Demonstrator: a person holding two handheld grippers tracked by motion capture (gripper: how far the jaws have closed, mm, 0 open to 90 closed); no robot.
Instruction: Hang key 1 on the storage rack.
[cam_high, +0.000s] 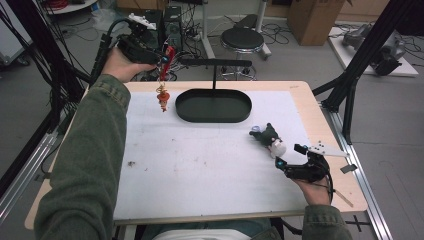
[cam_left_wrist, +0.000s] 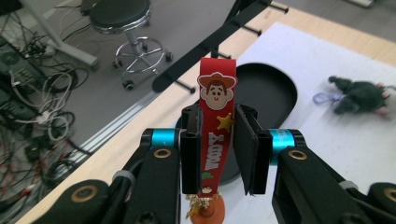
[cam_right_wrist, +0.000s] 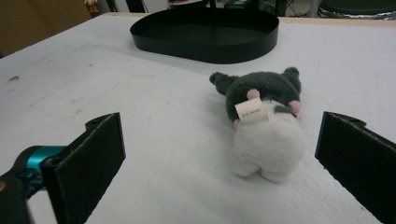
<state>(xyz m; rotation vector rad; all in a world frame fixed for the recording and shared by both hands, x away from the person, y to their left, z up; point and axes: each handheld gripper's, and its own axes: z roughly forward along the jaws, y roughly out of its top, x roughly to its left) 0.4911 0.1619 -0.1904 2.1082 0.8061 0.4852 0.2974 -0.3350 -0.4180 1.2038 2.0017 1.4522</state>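
My left gripper (cam_left_wrist: 218, 158) is clenched on the red keychain strap (cam_left_wrist: 216, 135), the hanger rack (cam_left_wrist: 205, 53) beyond my jaws, so I judge hooking is next, while my right gripper (cam_right_wrist: 219, 154) waits released around the plush mouse (cam_right_wrist: 264, 123).

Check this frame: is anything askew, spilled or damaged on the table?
Nothing is spilled or damaged. The grey-and-white plush toy lies tipped over on the white mat between the open right gripper jaws. A small dark speck marks the mat's left side.

A grey-and-white plush toy (cam_right_wrist: 264, 126) lies between the right gripper's (cam_right_wrist: 224, 158) wide-apart fingers (cam_right_wrist: 93, 154), black tray (cam_right_wrist: 205, 44) beyond.
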